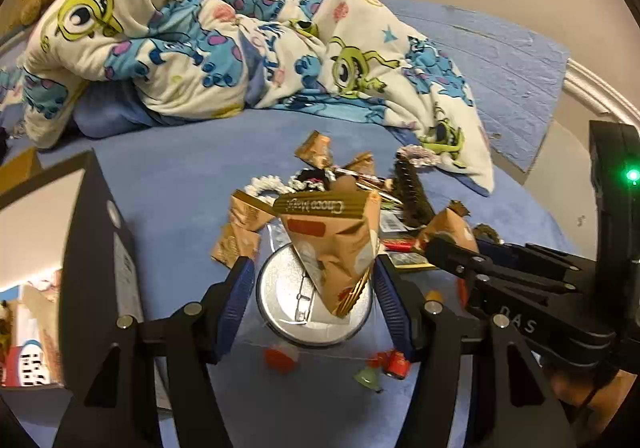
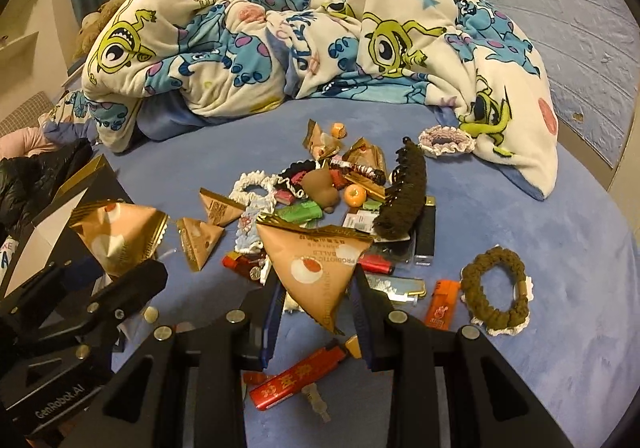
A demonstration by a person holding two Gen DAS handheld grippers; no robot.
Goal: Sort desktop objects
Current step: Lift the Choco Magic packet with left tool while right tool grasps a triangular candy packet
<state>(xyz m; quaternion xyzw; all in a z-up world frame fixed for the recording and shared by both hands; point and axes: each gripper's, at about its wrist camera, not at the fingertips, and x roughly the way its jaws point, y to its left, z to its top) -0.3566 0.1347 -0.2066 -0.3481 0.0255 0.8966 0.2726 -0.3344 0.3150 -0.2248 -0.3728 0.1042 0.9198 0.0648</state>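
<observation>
A pile of small objects lies on a blue bed sheet (image 2: 520, 232): tan triangular snack packets, hair scrunchies, lighters, candies, a brown hair claw (image 2: 404, 192). My left gripper (image 1: 316, 288) is wide open; a tan snack packet (image 1: 336, 248) leans against its right finger (image 1: 390, 298), over a round silver tin (image 1: 288, 300). In the right wrist view the left gripper appears at lower left with that packet (image 2: 120, 236) at its tip. My right gripper (image 2: 316, 296) is shut on another tan snack packet (image 2: 316, 268), held just above the pile.
A dark open box (image 1: 92, 240) stands at the left, also in the right wrist view (image 2: 80, 200). A crumpled cartoon blanket (image 2: 280, 32) fills the back. A brown scrunchie (image 2: 496, 288), an orange lighter (image 2: 442, 304) and a red lighter (image 2: 296, 380) lie near my right gripper.
</observation>
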